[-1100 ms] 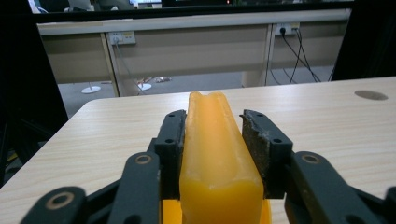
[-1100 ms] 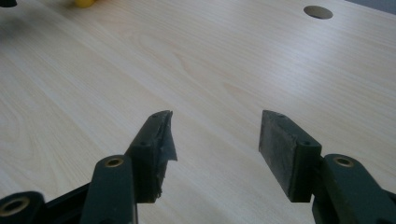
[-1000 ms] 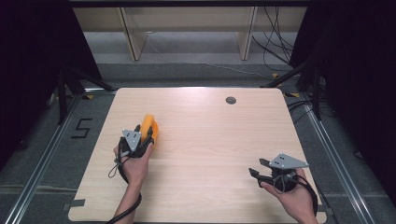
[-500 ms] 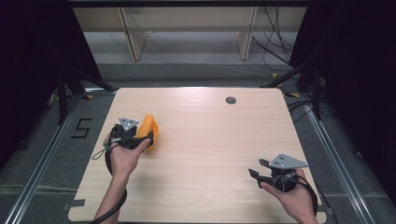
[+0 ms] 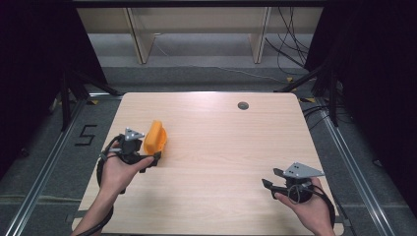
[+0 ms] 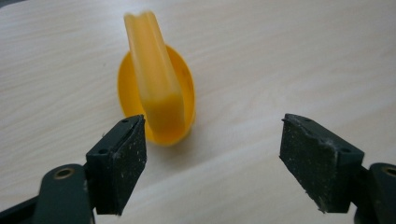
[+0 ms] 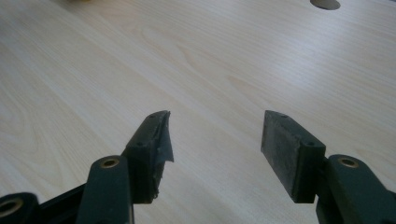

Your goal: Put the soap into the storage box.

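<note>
A pale wooden table is seen from above, set on a grey floor with dark curtains at both sides. A small round dark hole is set into the table near its far edge.

On the left half of the table, an orange plastic object stands on the wood: a rounded base with a tall, narrow ridge rising from it. In the left gripper view, the ridge is seen end-on, its long axis running away from the camera, and its near end is slightly blurred.

The left gripper is held by the person's left hand just beside the orange object, on the side nearer the person. Its two black jaws are spread wide and nothing is held between them. In the left gripper view, the object lies just ahead and off to the left, close to the left-hand pad, and is not centred in the gap.

The right gripper is held low at the near right corner, well apart from the object. In the right gripper view its jaws are likewise spread, with bare wood between them.

The left hand is judged far the nearer. A grasp would seemingly call for a small sideways shift so that the ridge sits between the pads.
</note>
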A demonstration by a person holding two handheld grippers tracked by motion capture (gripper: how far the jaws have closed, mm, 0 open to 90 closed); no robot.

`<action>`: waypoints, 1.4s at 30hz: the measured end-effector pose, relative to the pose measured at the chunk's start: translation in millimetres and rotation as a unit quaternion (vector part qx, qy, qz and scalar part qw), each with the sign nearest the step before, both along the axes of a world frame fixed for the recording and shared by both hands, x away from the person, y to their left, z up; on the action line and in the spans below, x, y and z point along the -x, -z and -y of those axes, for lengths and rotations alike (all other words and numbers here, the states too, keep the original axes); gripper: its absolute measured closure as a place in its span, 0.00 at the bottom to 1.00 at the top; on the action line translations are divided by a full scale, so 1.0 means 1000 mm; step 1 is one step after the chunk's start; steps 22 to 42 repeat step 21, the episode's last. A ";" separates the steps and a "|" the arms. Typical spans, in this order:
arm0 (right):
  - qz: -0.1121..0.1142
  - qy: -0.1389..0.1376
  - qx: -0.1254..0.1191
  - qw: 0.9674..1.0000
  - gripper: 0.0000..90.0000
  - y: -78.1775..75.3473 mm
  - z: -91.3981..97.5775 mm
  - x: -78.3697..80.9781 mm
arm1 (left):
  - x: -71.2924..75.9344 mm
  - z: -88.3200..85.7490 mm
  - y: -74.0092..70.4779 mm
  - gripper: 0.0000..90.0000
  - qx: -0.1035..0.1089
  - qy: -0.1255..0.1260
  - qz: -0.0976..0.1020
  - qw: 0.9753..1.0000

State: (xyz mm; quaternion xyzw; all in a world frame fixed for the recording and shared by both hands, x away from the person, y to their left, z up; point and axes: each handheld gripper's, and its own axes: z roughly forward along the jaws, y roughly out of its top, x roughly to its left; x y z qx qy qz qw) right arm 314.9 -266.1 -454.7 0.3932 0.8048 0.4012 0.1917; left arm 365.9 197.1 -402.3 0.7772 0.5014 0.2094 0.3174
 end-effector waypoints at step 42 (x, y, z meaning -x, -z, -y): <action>-0.003 -0.006 0.004 1.000 0.47 0.000 0.000 -0.001 | 0.095 0.050 0.100 0.33 0.038 0.167 0.021 0.985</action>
